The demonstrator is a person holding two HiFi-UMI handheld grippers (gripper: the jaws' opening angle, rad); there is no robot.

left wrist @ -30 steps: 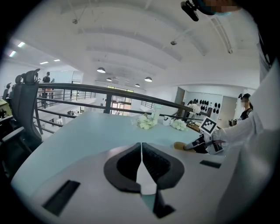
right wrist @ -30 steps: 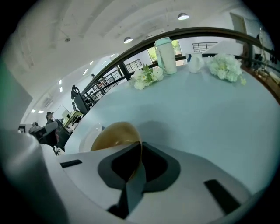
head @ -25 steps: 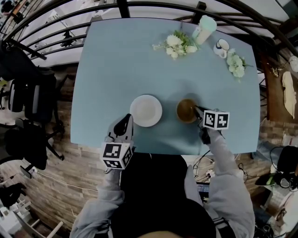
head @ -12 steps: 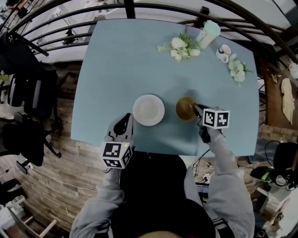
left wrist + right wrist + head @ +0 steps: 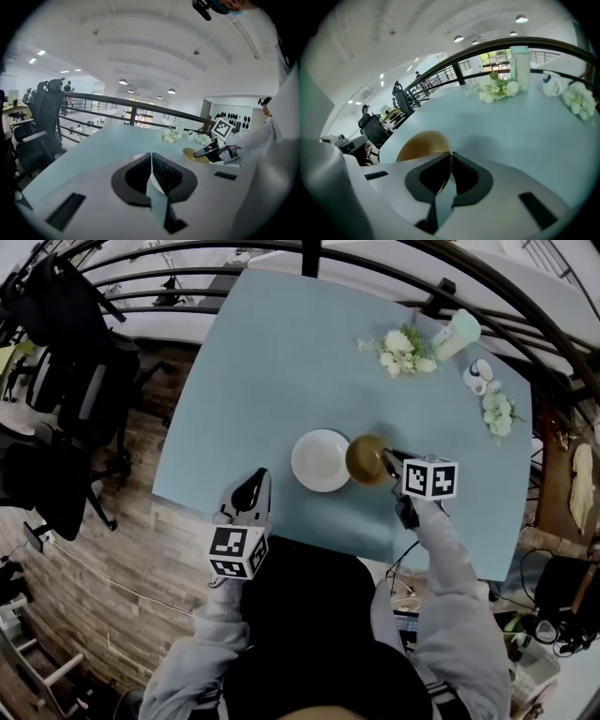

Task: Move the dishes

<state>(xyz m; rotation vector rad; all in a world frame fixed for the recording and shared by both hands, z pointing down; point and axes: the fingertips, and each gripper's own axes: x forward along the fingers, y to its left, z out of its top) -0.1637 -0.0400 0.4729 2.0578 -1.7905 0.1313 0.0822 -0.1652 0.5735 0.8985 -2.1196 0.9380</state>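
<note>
Since the earlier frames the brown bowl (image 5: pixel 367 459) has travelled left across the worktop (image 5: pixel 281 362). It was well apart from the white plate (image 5: pixel 319 461), and its edge now meets or overlaps the plate's right rim in the head view. The right gripper (image 5: pixel 392 463) carries it, jaws pinching only the thin near wall, one pad inside and one outside. The rest of the bowl hangs out beyond them, tilted. The left gripper (image 5: pixel 251 495) hovers at the near edge of the worktop, jaws pressed together on nothing.

The main risk is that one-sided rim grip. The bowl's weight sits ahead of the pads, so a quick swing or wrist roll could let it pivot or slide out and drop. If it comes down too low or off-centre, its base could clip the plate's rim, shoving the plate or leaving the bowl perched crooked. No view shows how far the bowl clears the plate.
</note>
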